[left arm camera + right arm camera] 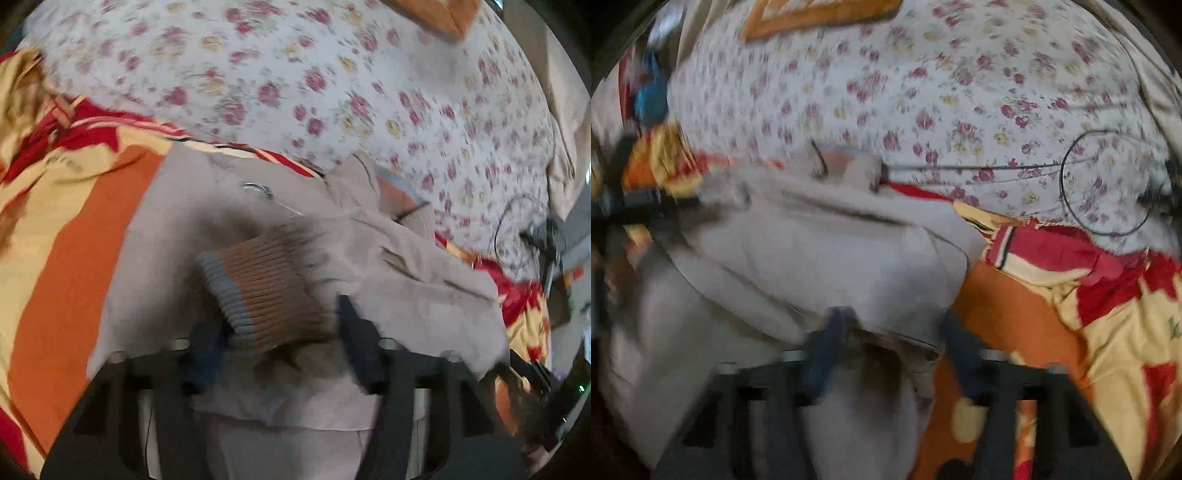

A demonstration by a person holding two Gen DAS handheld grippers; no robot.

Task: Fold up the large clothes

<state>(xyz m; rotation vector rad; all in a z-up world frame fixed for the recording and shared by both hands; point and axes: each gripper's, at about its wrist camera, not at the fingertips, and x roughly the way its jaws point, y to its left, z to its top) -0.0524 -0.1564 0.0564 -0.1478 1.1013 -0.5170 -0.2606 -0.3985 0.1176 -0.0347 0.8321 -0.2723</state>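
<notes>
The beige jacket [207, 206] lay crumpled across the lower centre of both views, on an orange, red and cream blanket [55, 236] spread over a bed with a floral sheet [295, 74]. In the left wrist view its striped ribbed cuff [258, 291] sat between the fingers of the left claw [280, 343], which stood partly spread with their pads on either side of it; motion blur hid whether they pressed it. A zipper pull [258, 190] showed just above the cuff. The jacket's upper edge ended at the blanket's border, and beyond it the sheet stretched bare toward the top of the frame, with an orange pillow [436, 18] cut off at the upper right.

In the right wrist view the right claw [897, 350] stood partly spread, with a folded edge of the jacket [812, 258] lying between its fingers; blur hid any contact. Blanket filled the lower right, and a thin black cable [1067, 166] looped over the sheet at the right. Objects at the far left were smeared beyond telling.
</notes>
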